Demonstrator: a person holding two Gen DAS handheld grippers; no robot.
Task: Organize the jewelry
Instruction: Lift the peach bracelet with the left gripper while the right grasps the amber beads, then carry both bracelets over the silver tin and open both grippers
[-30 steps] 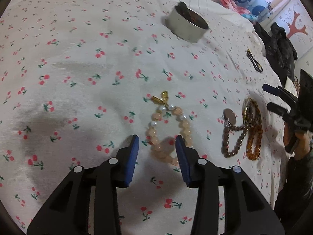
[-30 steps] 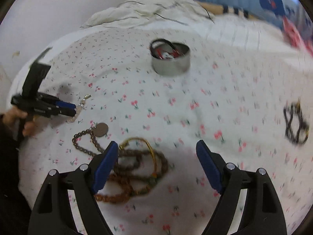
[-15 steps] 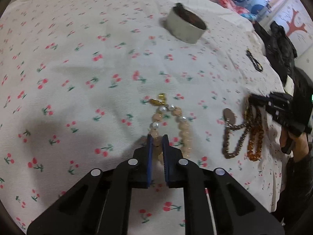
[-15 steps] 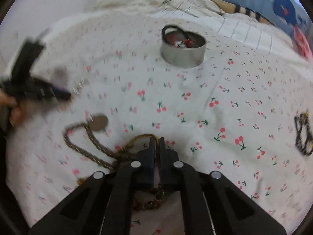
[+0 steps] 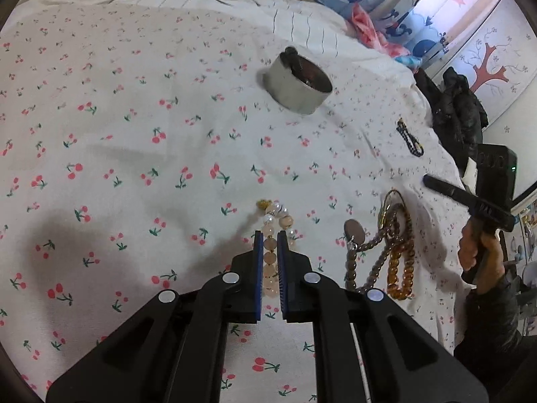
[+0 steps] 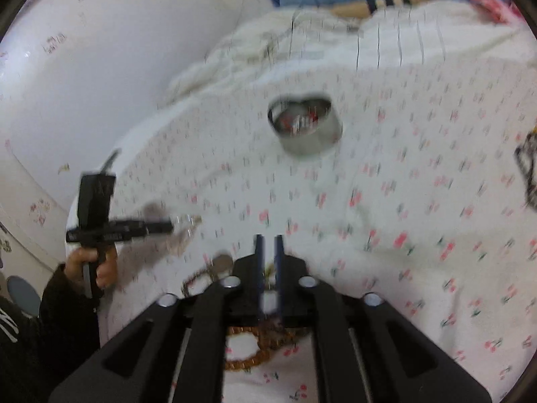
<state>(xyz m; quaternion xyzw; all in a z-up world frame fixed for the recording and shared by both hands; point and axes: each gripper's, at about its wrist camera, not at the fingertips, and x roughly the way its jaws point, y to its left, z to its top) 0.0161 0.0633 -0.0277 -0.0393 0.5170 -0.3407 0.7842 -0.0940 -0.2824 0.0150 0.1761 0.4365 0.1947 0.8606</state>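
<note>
Left gripper (image 5: 269,235): clenched on the peach bead bracelet (image 5: 276,231), its blue fingers (image 5: 257,252) pressed against the beads from both sides.
Peach bead bracelet: it ran between the left fingers, with its pearl beads and gold clasp end reaching out past the fingertips above the bedsheet (image 5: 141,154).
Right gripper (image 6: 268,240): its fingers stood close together with only a narrow slit between them; whether they pinched anything I cannot tell, as the right wrist view was blurred.
Amber bead strand (image 5: 399,262): it lay to the right of the peach bracelet, tangled with a brownish chain (image 5: 367,262) that carried a round metal tag (image 5: 353,229). In the right wrist view part of the amber strand (image 6: 248,362) showed beneath the right gripper.
Tin (image 5: 297,85): a round metal tin sat on the sheet well beyond the left gripper, with dark items inside and one hanging over its rim.
Dark bracelet (image 5: 409,137): it lay alone on the sheet, to the right of the tin and well apart from the other pieces.
Bedsheet: white with a red cherry print.
Jacket (image 5: 459,114): a dark heap at the bed's far right edge.
</note>
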